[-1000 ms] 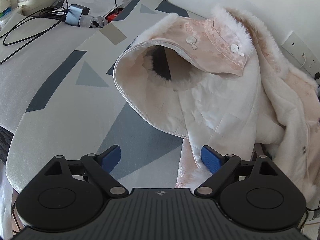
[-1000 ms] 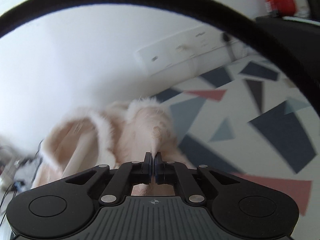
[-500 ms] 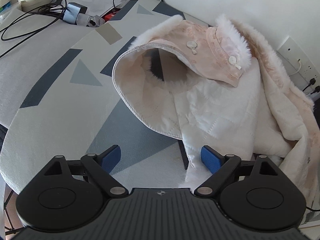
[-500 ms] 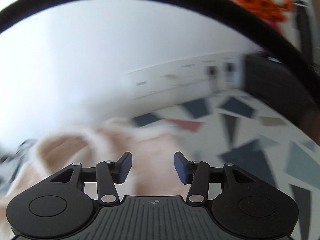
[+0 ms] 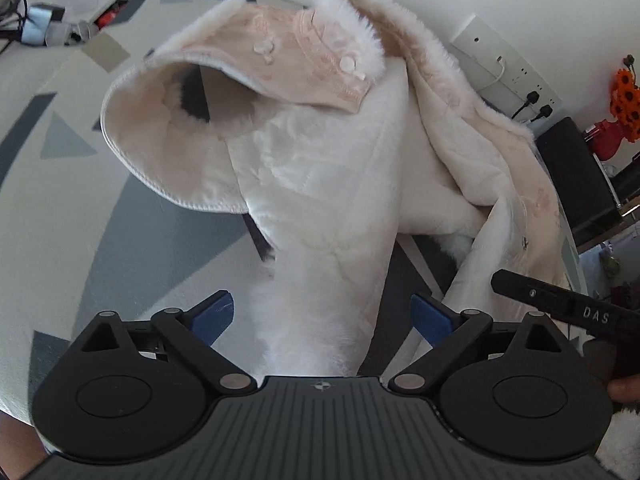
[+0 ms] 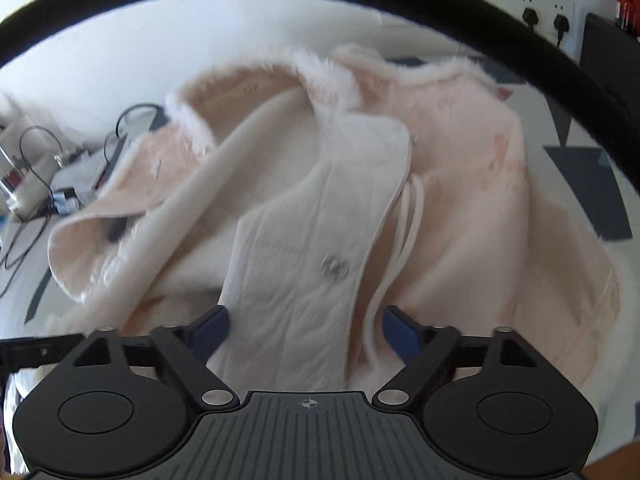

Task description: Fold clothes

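- The right wrist view is smeared, and a thick dark band arcs across its top, covering part of the wall.
- One pale pink fur-trimmed jacket (image 5: 320, 168) lies crumpled on the patterned desk (image 5: 60, 208). It is ahead of both pairs of fingers, and its lower edge is cut off behind them.
- Left gripper (image 5: 322, 316): fingers apart and widening. A white furry fold sits between them, untouched by the blue pads.
- Right gripper (image 6: 305, 326): fingers apart and widening. The quilted front panel with one metal snap (image 6: 334, 267) lies between them, unpressed.
- Two white buttons show on the pink flap beyond the left fingers.
- Beyond them to the right, two black plugs (image 5: 536, 105) sit in a wall socket.
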`<move>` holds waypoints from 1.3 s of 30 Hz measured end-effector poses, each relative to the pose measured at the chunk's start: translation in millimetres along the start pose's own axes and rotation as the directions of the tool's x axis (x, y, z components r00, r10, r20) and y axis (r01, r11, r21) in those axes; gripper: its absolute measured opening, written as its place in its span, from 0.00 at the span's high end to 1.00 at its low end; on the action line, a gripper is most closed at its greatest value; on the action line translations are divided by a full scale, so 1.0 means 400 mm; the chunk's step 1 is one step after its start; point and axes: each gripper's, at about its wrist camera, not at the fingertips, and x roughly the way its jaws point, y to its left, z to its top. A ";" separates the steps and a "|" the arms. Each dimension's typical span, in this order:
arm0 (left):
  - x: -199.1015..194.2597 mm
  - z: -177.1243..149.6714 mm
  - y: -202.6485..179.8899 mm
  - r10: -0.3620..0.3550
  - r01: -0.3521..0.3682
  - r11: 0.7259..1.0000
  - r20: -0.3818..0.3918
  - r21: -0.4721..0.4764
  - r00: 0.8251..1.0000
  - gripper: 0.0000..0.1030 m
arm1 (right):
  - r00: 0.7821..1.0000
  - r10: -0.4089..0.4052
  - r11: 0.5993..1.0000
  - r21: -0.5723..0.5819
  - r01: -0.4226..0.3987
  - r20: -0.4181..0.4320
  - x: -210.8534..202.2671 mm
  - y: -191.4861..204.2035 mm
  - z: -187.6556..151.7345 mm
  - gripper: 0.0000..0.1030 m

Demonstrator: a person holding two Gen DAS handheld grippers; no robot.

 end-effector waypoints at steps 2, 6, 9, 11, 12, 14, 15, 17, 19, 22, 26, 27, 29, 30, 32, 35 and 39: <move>0.031 -0.010 0.002 0.007 -0.006 1.000 -0.057 0.020 0.998 0.05 | 0.999 -0.013 0.999 -0.041 0.012 -0.030 0.030 0.044 -0.029 0.07; 0.036 -0.027 -0.018 0.011 -0.003 0.992 -0.068 0.126 0.998 0.03 | 0.986 -0.157 0.973 -0.179 0.146 -0.051 0.089 0.122 -0.082 0.12; 0.019 -0.032 -0.015 0.047 -0.037 0.982 -0.048 0.187 0.998 0.40 | 0.983 -0.179 0.977 -0.130 0.171 -0.050 0.088 0.100 -0.089 0.39; 0.008 -0.025 0.008 0.033 -0.023 0.985 -0.053 0.172 0.998 0.73 | 0.985 -0.168 0.985 -0.058 0.165 -0.050 0.071 0.064 -0.088 0.58; -0.002 -0.021 0.026 0.015 -0.009 0.989 -0.042 0.145 0.999 0.75 | 0.985 -0.166 0.986 -0.010 0.166 -0.046 0.058 0.040 -0.086 0.72; -0.028 -0.009 0.050 0.004 -0.004 0.993 0.003 0.115 1.000 0.88 | 0.980 -0.200 0.976 0.082 0.200 -0.019 0.024 -0.009 -0.080 0.88; -0.046 -0.002 0.055 0.007 -0.011 0.994 0.036 0.112 0.999 0.89 | 0.974 -0.226 0.966 0.127 0.224 0.002 0.003 -0.035 -0.077 0.88; -0.094 0.017 0.062 0.010 -0.023 0.993 0.115 0.113 0.993 0.92 | 0.958 -0.280 0.941 0.214 0.261 0.062 -0.050 -0.083 -0.071 0.90; -0.147 0.040 0.065 0.015 -0.039 0.992 0.200 0.118 0.980 0.93 | 0.931 -0.336 0.913 0.291 0.285 0.142 -0.126 -0.132 -0.061 0.91; -0.223 0.079 0.061 0.006 -0.040 0.994 0.303 0.105 0.953 0.93 | 0.874 -0.410 0.881 0.362 0.305 0.262 -0.223 -0.170 -0.033 0.91; -0.285 0.120 0.040 0.000 -0.039 0.995 0.375 0.096 0.927 0.93 | 0.782 -0.460 0.863 0.418 0.282 0.421 -0.327 -0.190 0.024 0.91; -0.293 0.123 0.037 0.001 -0.041 0.994 0.378 0.097 0.926 0.93 | 0.759 -0.463 0.864 0.424 0.271 0.457 -0.348 -0.193 0.041 0.91; -0.293 0.120 0.035 0.016 -0.055 0.994 0.368 0.095 0.930 0.93 | 0.735 -0.444 0.877 0.416 0.239 0.512 -0.361 -0.187 0.075 0.91; -0.284 0.118 0.038 0.029 -0.065 0.994 0.357 0.087 0.934 0.93 | 0.727 -0.429 0.886 0.409 0.220 0.537 -0.363 -0.181 0.094 0.91; -0.264 0.113 0.046 0.056 -0.083 0.994 0.331 0.069 0.942 0.93 | 0.724 -0.385 0.907 0.378 0.183 0.573 -0.348 -0.162 0.144 0.91; -0.218 0.102 0.067 0.090 -0.102 0.994 0.269 0.030 0.959 0.93 | 0.713 -0.317 0.940 0.305 0.151 0.626 -0.285 -0.129 0.227 0.91; -0.155 0.077 0.078 0.154 -0.161 0.987 0.197 0.021 0.968 0.93 | 0.738 -0.239 0.968 0.210 0.134 0.631 -0.177 -0.103 0.305 0.86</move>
